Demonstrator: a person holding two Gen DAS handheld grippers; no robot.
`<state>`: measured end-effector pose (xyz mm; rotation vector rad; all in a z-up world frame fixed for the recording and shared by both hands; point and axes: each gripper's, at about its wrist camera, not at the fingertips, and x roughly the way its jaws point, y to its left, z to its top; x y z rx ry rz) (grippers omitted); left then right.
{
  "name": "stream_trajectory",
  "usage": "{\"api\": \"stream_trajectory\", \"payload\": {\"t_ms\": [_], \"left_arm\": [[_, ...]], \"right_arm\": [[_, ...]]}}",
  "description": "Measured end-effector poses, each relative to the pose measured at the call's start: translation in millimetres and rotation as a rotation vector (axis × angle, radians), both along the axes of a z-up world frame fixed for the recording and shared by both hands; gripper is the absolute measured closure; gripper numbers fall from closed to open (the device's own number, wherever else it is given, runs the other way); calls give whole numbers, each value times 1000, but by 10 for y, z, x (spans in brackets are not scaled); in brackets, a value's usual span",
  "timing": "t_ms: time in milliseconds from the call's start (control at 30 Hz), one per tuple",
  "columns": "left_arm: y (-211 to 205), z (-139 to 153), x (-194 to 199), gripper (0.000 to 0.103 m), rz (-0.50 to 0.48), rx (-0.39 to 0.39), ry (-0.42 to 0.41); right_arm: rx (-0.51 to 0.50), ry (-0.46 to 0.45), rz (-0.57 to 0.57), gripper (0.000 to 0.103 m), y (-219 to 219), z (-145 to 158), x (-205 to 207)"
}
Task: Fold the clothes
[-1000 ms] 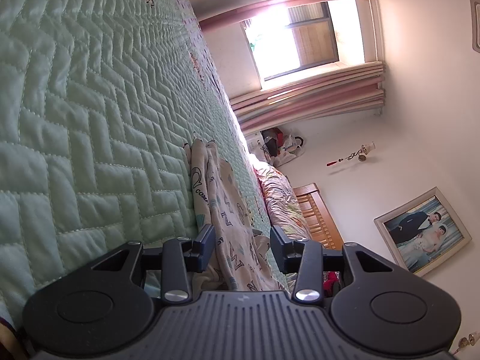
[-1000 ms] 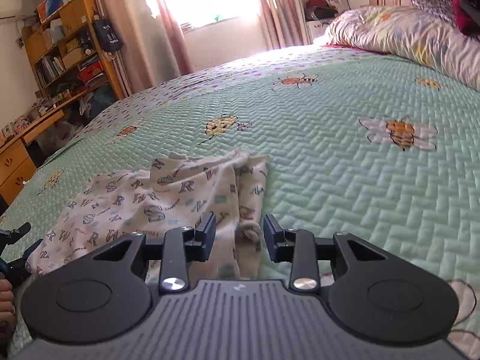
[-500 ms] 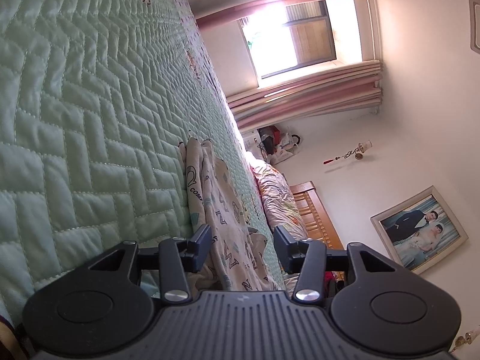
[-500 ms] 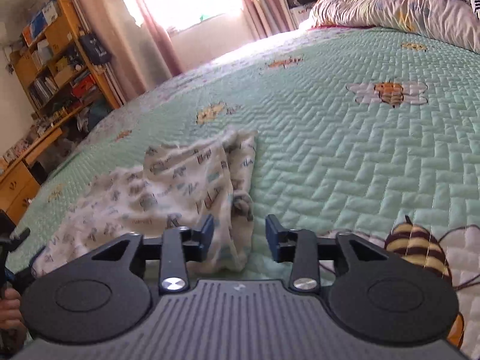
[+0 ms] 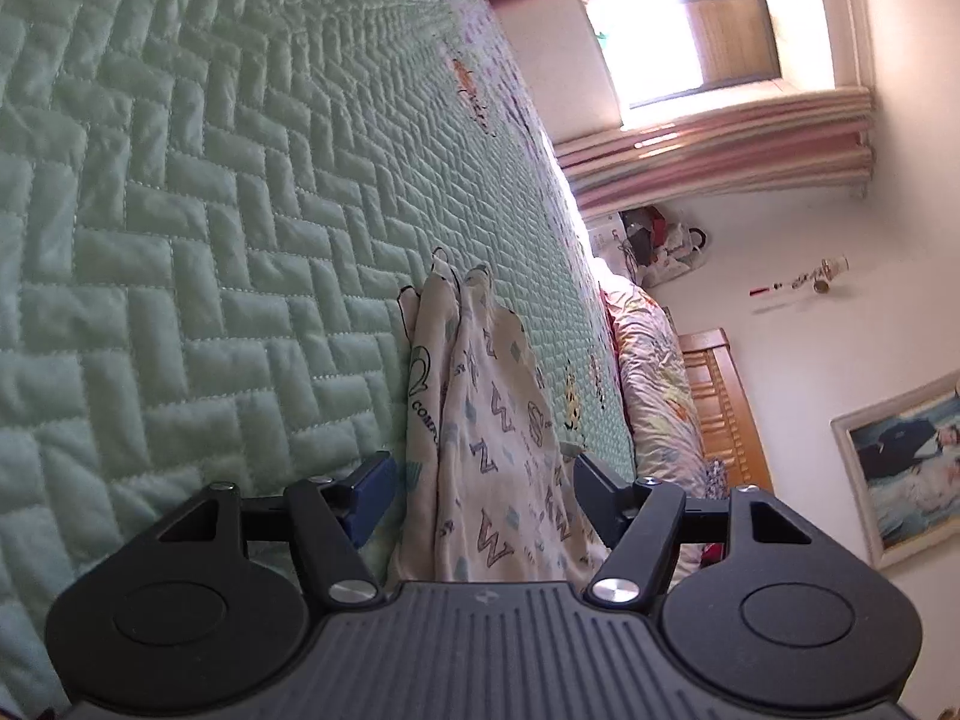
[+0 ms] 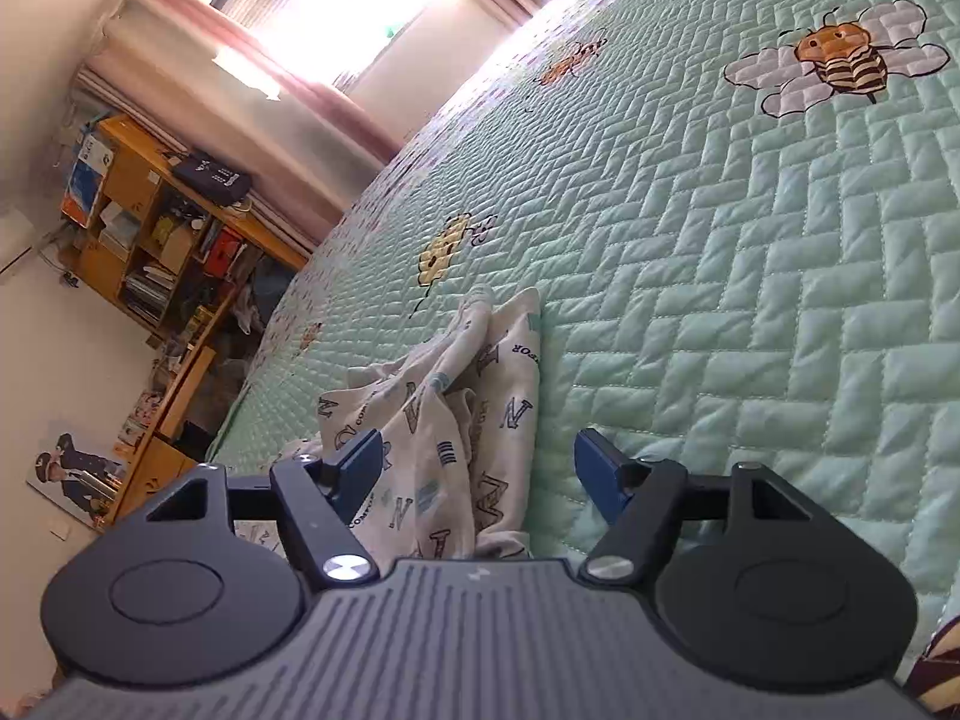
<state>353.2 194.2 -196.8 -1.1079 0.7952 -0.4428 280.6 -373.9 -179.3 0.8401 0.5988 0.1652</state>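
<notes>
A cream garment printed with letters point(image 5: 480, 420) lies crumpled on the green quilted bedspread point(image 5: 180, 210). In the left wrist view my left gripper point(image 5: 480, 486) is open, its blue-padded fingers on either side of the cloth's near end without pinching it. The right wrist view shows the same garment point(image 6: 456, 420) bunched in folds, running toward the camera. My right gripper point(image 6: 480, 468) is open too, straddling the fabric close above the bedspread point(image 6: 750, 300).
A pillow point(image 5: 648, 384) and wooden headboard point(image 5: 720, 408) lie at the bed's far end. A bright window with pink curtains point(image 6: 312, 18) is behind the bed. Wooden shelves and a desk point(image 6: 150, 252) stand past the bed's left edge. A framed photo point(image 5: 900, 468) hangs on the wall.
Both grippers have opened wider and dropped closer to the garment. The right camera has rolled and moved in, so the cloth now fills the gap between its fingers.
</notes>
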Motion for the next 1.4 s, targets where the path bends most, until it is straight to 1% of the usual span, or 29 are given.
{"api": "stream_trajectory", "payload": {"t_ms": [33,67,100,133,167,200,233,300,367,400,433,533,633,667,700,733,767,800,833,867,933,1000,1067,1133,1200,1233,1300,1367,1400], "left_arm": [[7,-24,46,35,9,-18,21],[9,-35,67,35,21,-28,35],[5,-25,46,36,38,-24,37],[-11,17,11,36,51,1,28],[-47,111,-49,35,59,61,2],[-98,226,-110,30,64,144,-25],[-191,379,-170,27,71,270,-45],[-431,681,-277,8,94,532,-71],[-699,899,-362,4,105,688,-151],[-841,1003,-402,1,107,755,-201],[-966,1070,-418,1,98,800,-239],[-1229,1048,-359,1,24,824,-282],[-1279,742,-352,5,-34,843,-274],[-1296,640,-350,14,-53,850,-271],[-1313,538,-348,14,-73,856,-268],[-1314,481,-371,14,-76,864,-274],[-1288,499,-434,14,-53,874,-292],[-1262,517,-498,7,-30,883,-311],[-1235,520,-551,2,3,894,-331],[-1208,495,-588,1,53,906,-353],[-1147,440,-641,1,139,916,-377],[-1051,387,-614,1,165,863,-330],[-974,372,-618,2,194,816,-327],[-947,359,-631,2,206,804,-333],[-934,348,-628,2,207,796,-334],[-923,340,-625,2,208,790,-333],[-879,304,-626,2,212,762,-337],[-844,272,-614,1,217,731,-340],[-831,262,-607,1,220,718,-342]], "right_arm": [[-1,0,12,31,-1,3,-7],[-44,-3,13,31,52,55,-33],[-120,-7,6,31,147,144,-74],[-195,-12,-1,31,241,234,-114],[-271,-16,-7,31,336,323,-154],[-346,-21,-14,31,431,413,-194],[-422,-25,-21,31,525,502,-234],[-573,-35,-35,30,715,681,-314],[-705,-61,-35,30,922,843,-383],[-746,-96,-16,27,1047,903,-405],[-763,-126,11,18,1154,948,-406],[-735,-151,64,16,1344,947,-255],[-714,-156,67,16,1397,836,-81],[-735,-124,65,16,1340,740,-3],[-763,-66,62,18,1258,628,90],[-792,13,28,25,1129,523,152],[-819,109,-29,32,965,422,191],[-824,134,-77,35,840,396,160],[-814,107,-118,36,744,428,76],[-818,64,-145,36,714,487,2],[-816,-51,-99,35,862,615,-26],[-797,-157,-30,32,1058,710,20],[-764,-202,29,29,1303,692,260],[-740,-181,68,29,1489,590,557],[-708,-107,96,30,1530,427,842],[-710,-51,74,31,1461,342,942],[-673,24,-49,31,1174,258,952],[-580,24,-152,31,850,310,799],[-551,7,-176,31,738,362,715]]}}
